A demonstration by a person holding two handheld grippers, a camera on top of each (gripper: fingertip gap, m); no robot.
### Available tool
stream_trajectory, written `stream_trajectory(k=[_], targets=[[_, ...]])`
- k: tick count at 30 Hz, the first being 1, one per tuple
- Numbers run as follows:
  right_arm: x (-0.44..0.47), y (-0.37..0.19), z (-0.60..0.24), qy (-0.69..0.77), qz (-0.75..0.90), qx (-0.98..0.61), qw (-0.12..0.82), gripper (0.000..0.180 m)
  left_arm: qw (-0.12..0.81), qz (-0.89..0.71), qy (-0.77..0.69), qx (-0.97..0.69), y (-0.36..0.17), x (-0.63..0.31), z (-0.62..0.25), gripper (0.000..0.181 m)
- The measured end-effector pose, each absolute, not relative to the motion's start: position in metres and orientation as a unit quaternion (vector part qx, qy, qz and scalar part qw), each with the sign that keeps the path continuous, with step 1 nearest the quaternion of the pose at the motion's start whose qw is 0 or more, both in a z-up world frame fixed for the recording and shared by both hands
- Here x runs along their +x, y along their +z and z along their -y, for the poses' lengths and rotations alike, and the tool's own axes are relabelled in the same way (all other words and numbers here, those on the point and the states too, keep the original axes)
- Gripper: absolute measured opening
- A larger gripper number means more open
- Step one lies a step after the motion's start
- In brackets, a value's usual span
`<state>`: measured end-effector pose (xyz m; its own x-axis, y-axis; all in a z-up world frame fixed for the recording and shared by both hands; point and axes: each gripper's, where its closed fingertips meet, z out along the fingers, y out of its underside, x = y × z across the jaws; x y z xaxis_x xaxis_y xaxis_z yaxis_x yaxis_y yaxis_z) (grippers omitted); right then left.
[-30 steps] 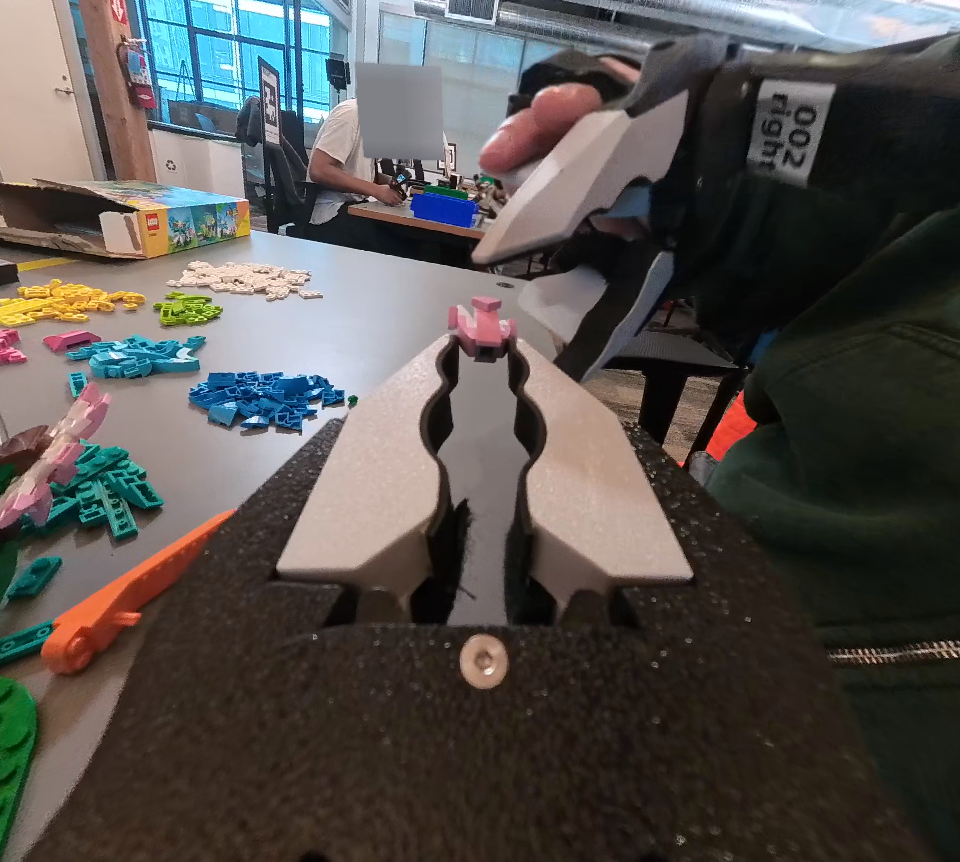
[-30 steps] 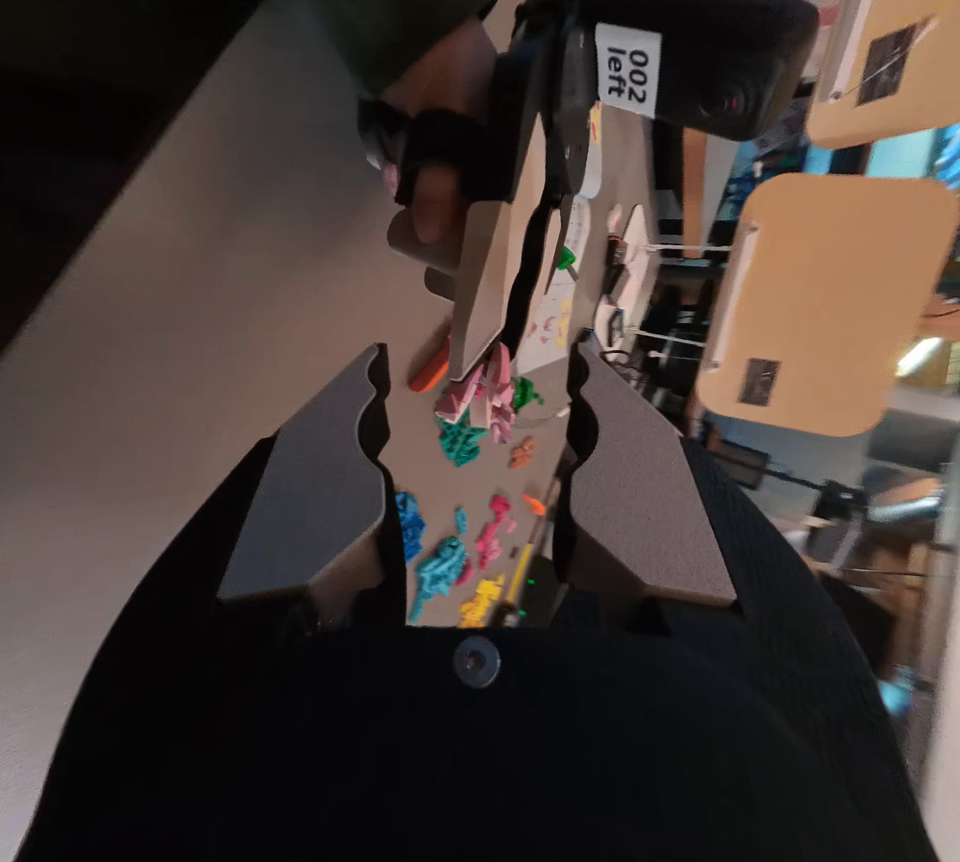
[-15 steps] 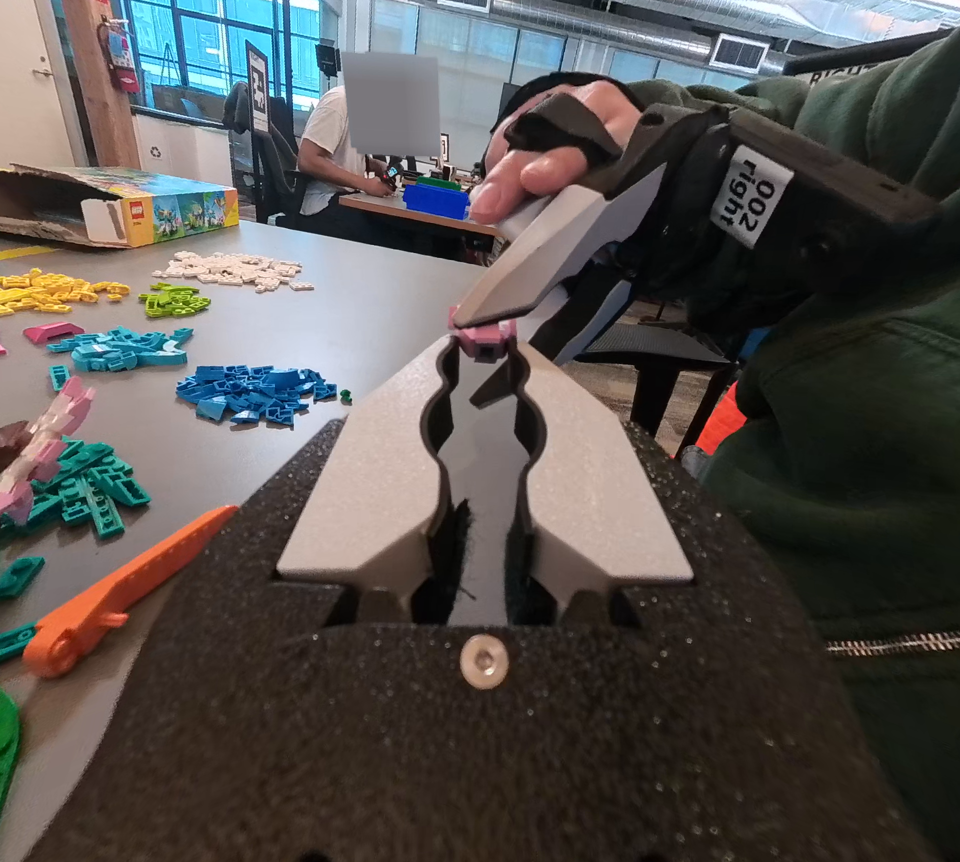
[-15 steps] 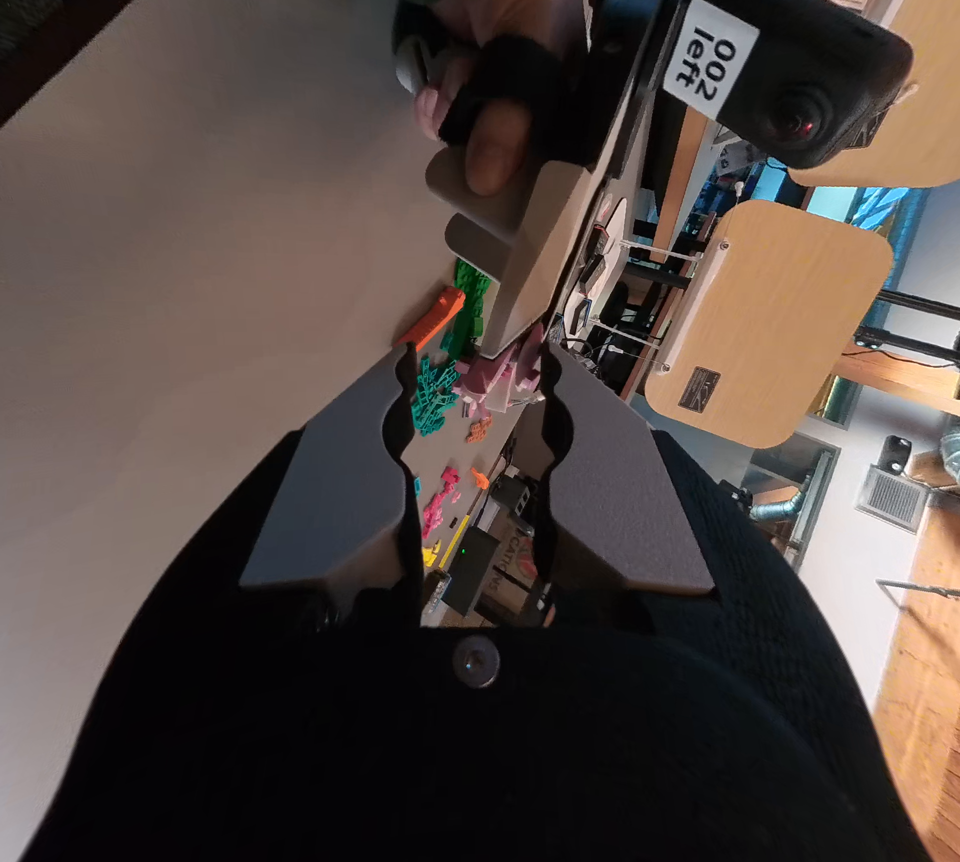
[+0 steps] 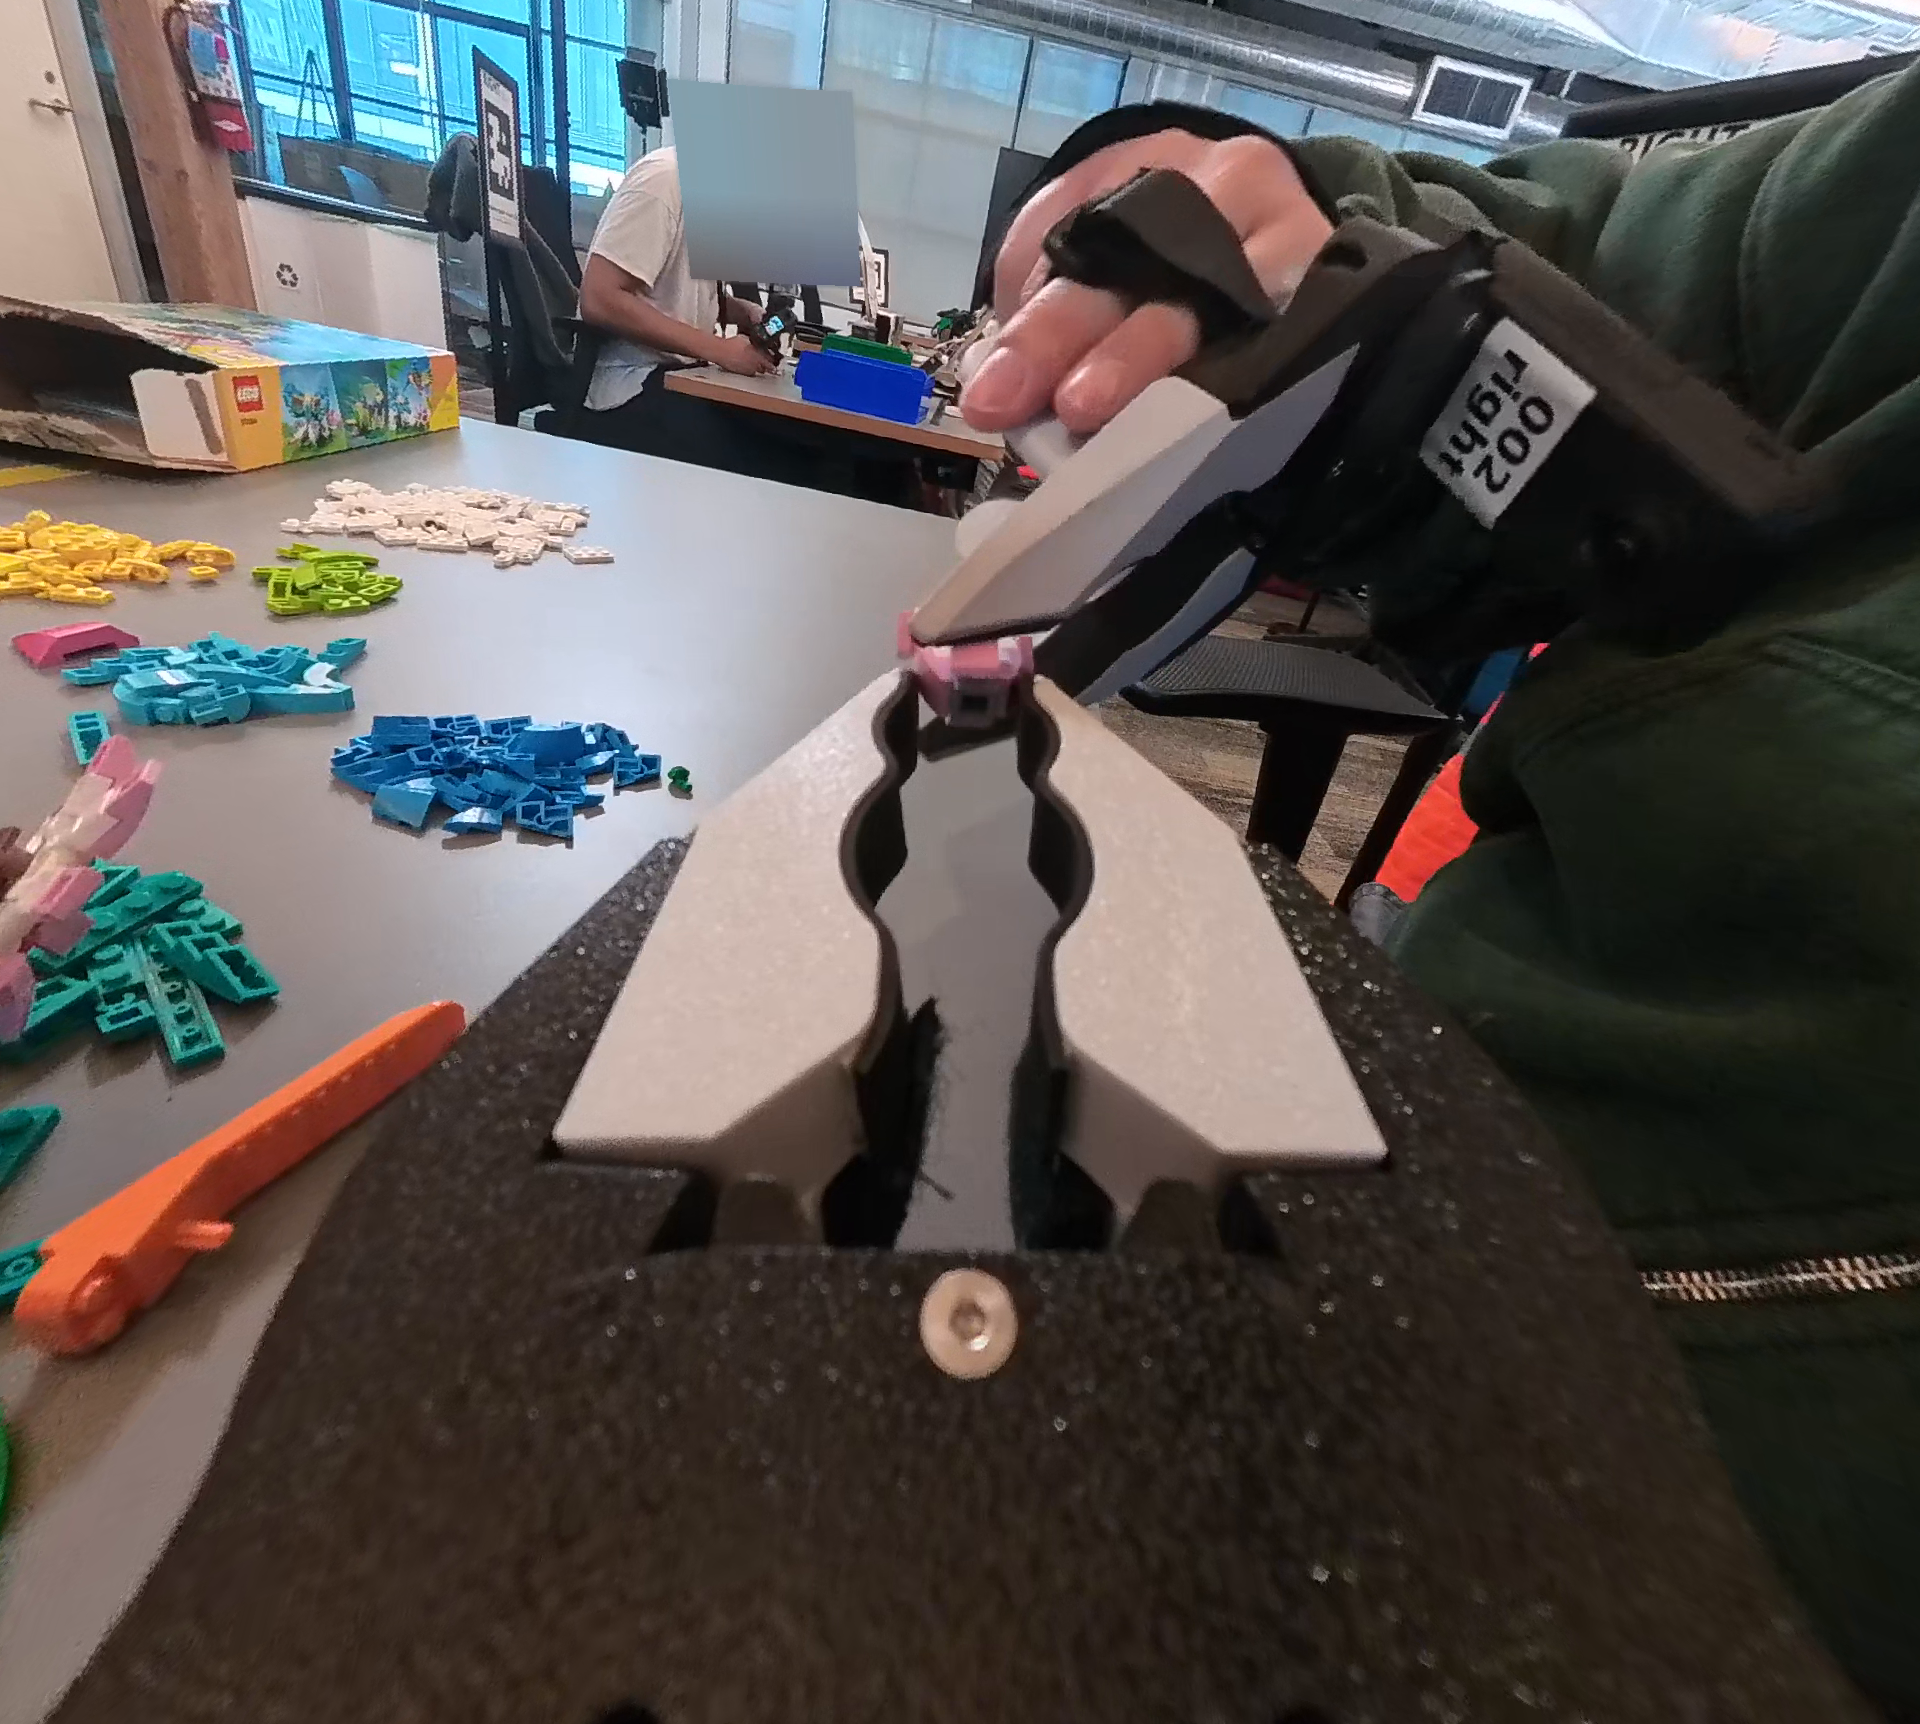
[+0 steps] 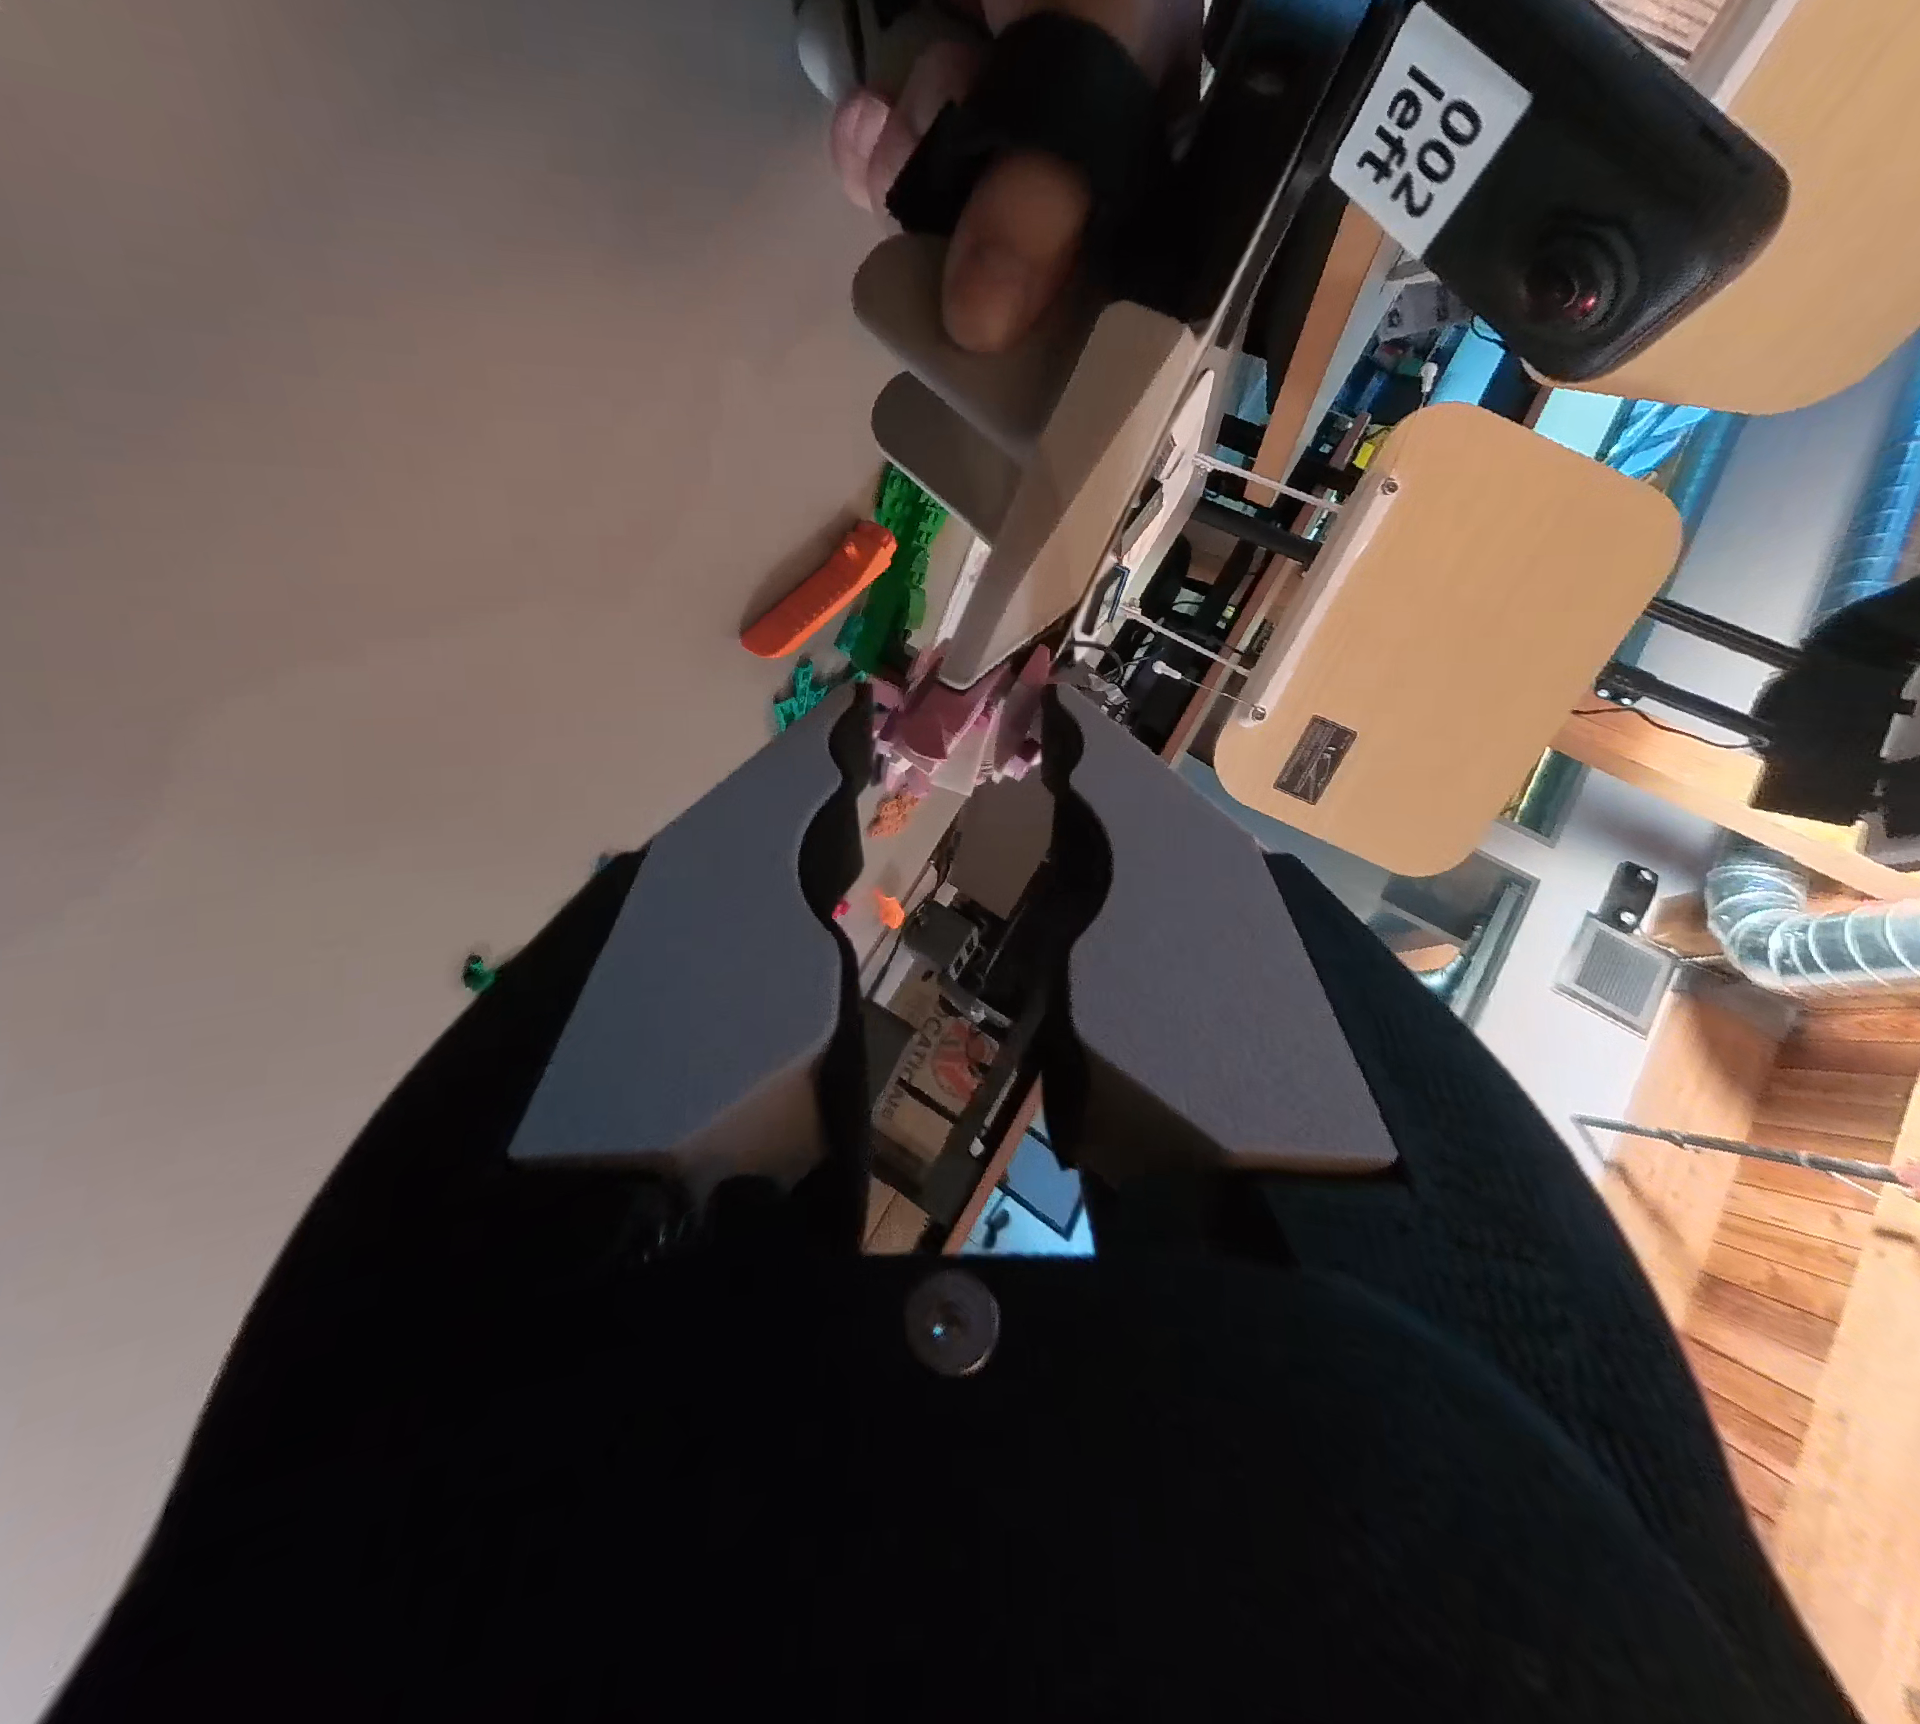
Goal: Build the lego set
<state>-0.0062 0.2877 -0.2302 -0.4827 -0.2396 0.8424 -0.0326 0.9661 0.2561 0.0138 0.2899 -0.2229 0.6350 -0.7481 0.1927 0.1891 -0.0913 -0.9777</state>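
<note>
A small pink lego piece (image 5: 971,672) is held up in the air above the grey table (image 5: 727,594). My left gripper (image 5: 966,703) is shut on it from below at the fingertips. My right gripper (image 5: 987,651) comes in from the upper right, and its fingers close on the same piece from above. In the right wrist view the pink piece (image 6: 935,739) sits between the fingertips of my right gripper (image 6: 951,724). The left gripper (image 6: 997,677) reaches down to the piece from above.
Sorted lego piles lie on the table: blue (image 5: 488,765), turquoise (image 5: 218,687), lime (image 5: 327,583), white (image 5: 447,516), yellow (image 5: 73,557), teal (image 5: 145,957). An orange brick separator (image 5: 229,1165) lies near the left. An open lego box (image 5: 260,407) stands at the back. A person (image 5: 644,292) sits at a far table.
The right gripper has come in from the right and closed its fingers onto the pink piece in the left gripper. The left gripper has stayed shut on the piece.
</note>
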Motion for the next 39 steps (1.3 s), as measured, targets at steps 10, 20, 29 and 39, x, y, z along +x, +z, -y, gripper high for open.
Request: stream_trajectory(k=[10,20,29,39], targets=[[-0.007,-0.228,-0.289,-0.145,0.842,0.11,0.508,0.027,0.637,-0.211,-0.373,-0.641,-0.222,0.012,-0.29,0.017],[-0.007,-0.23,-0.29,-0.185,0.831,0.154,0.502,0.024,0.633,-0.211,-0.371,-0.646,-0.225,0.012,-0.291,0.016],[-0.004,-0.232,-0.292,-0.199,0.836,0.165,0.483,0.021,0.626,-0.217,-0.361,-0.657,-0.229,0.014,-0.292,0.016],[-0.009,-0.236,-0.297,-0.078,0.856,-0.006,0.512,0.02,0.622,-0.205,-0.355,-0.667,-0.232,0.011,-0.297,0.016]])
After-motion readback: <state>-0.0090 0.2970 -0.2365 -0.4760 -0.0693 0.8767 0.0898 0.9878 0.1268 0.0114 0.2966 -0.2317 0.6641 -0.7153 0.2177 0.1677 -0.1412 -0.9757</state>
